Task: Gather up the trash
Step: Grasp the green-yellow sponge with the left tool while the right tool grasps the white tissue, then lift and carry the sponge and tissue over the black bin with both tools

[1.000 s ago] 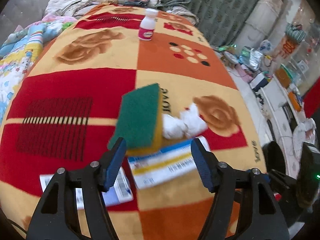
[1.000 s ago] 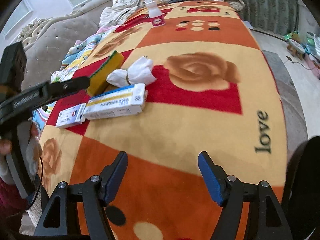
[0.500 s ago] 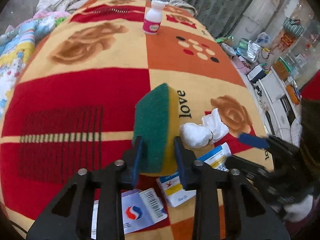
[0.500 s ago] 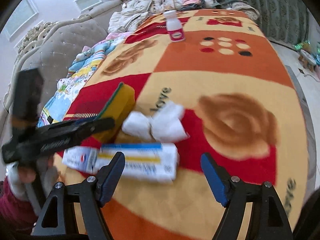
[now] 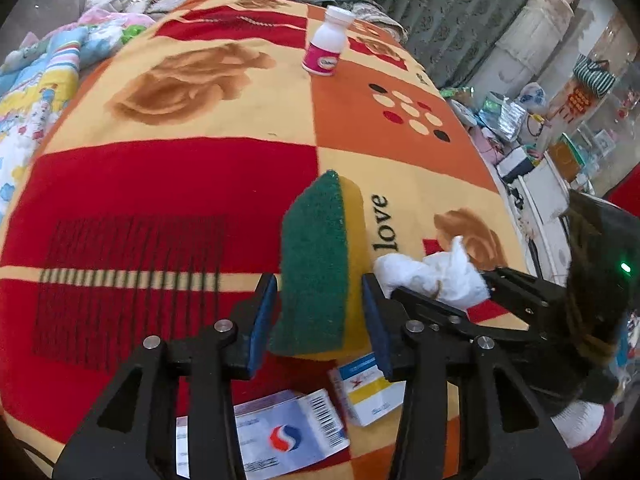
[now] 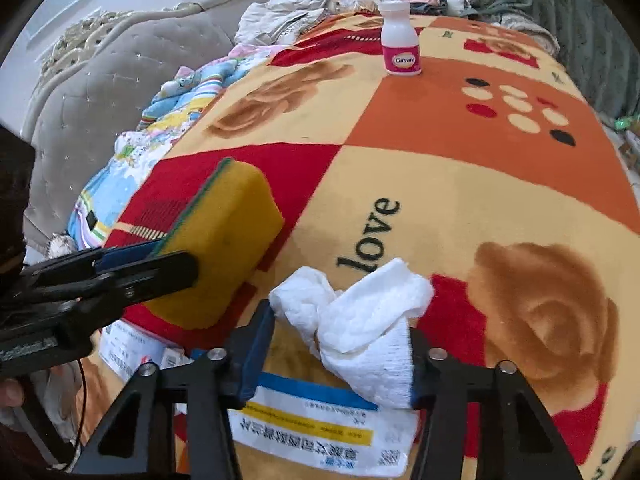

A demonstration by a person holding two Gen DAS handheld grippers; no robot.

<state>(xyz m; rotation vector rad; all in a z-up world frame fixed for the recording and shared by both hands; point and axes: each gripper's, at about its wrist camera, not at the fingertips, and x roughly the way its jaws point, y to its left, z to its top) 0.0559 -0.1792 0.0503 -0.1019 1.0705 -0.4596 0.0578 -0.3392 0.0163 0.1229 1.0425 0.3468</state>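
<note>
A green-and-yellow sponge stands on edge between the pads of my left gripper. It is tilted up off the blanket, and the jaws are opening a little while both pads still touch it. From the right wrist view the sponge shows its yellow face. My right gripper straddles a crumpled white tissue. Its jaws are closing and both pads press the tissue's sides. In the left wrist view the tissue sits between the right gripper's fingers.
A long white box with blue and yellow stripes lies under the tissue. A flat white carton with a red-blue logo is nearer. A white bottle with a pink label stands far back on the patterned blanket. Floor clutter lies past the right edge.
My left gripper closed on the sponge and stood it on edge, then eased slightly. My right gripper came in over the box to the tissue and narrowed around it.
</note>
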